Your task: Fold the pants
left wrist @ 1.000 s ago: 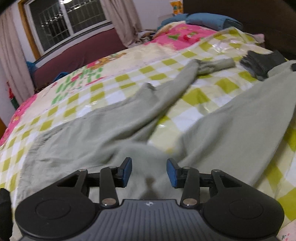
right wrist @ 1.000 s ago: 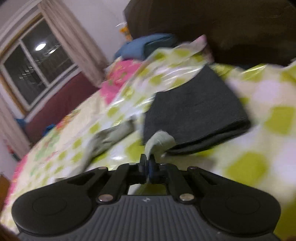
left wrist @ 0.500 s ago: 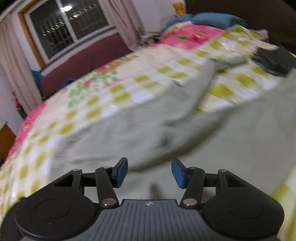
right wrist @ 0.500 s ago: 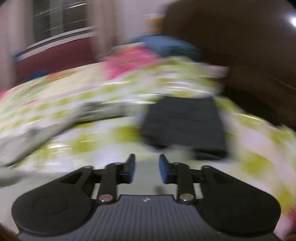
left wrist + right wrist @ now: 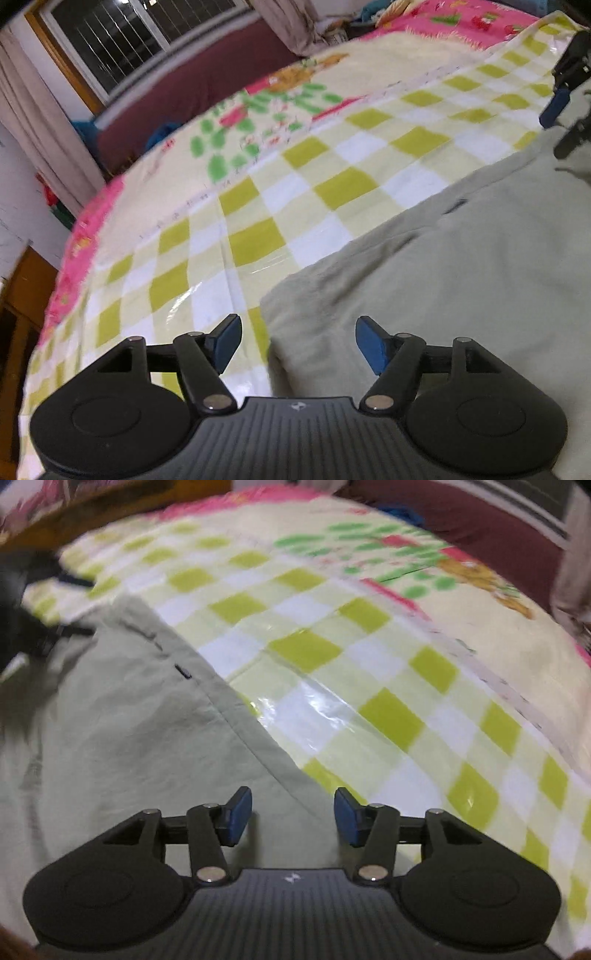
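The left claw (image 5: 297,345) is spread wide, its two blue-padded fingers (image 5: 227,341) well apart with nothing between them. It hovers low over the near corner of the pants (image 5: 461,277), the left finger out past the cloth's edge and the right finger above the cloth. The right claw (image 5: 293,819) is likewise spread, pads (image 5: 349,821) apart and empty, poised just above the pants' long edge, left finger over the cloth. In the left wrist view the right claw shows at the far end of the pants.
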Motion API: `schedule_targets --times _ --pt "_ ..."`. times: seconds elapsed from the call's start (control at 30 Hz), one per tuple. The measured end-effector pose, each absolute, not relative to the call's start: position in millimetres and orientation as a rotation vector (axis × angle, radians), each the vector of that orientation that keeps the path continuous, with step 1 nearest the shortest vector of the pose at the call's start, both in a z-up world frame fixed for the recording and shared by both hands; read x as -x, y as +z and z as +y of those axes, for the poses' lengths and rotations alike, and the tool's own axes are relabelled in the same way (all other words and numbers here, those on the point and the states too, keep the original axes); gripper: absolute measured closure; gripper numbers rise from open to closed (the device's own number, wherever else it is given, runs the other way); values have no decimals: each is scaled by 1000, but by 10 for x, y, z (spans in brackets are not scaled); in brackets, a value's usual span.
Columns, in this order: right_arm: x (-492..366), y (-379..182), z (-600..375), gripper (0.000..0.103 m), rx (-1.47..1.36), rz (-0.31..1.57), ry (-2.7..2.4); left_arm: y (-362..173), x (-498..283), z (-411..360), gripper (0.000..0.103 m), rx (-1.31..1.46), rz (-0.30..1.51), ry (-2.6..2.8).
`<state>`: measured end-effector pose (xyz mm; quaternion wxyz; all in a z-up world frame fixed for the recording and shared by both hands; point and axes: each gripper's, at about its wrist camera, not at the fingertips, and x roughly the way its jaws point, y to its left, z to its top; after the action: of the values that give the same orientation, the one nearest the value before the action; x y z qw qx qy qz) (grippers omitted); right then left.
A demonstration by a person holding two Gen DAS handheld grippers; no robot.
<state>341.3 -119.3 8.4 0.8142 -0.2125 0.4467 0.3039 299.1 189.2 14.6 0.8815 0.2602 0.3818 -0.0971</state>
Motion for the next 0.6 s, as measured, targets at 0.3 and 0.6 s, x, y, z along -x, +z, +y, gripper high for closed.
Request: schedule_targets --times 0.3,0.6 --pt "-3608 -165 -1186 54 414 1096 633 -114 -3501 2038 10 -402 894 -269" --pt "-3256 209 -1154 101 419 990 573 129 -3233 1824 68 -476 825 -241"
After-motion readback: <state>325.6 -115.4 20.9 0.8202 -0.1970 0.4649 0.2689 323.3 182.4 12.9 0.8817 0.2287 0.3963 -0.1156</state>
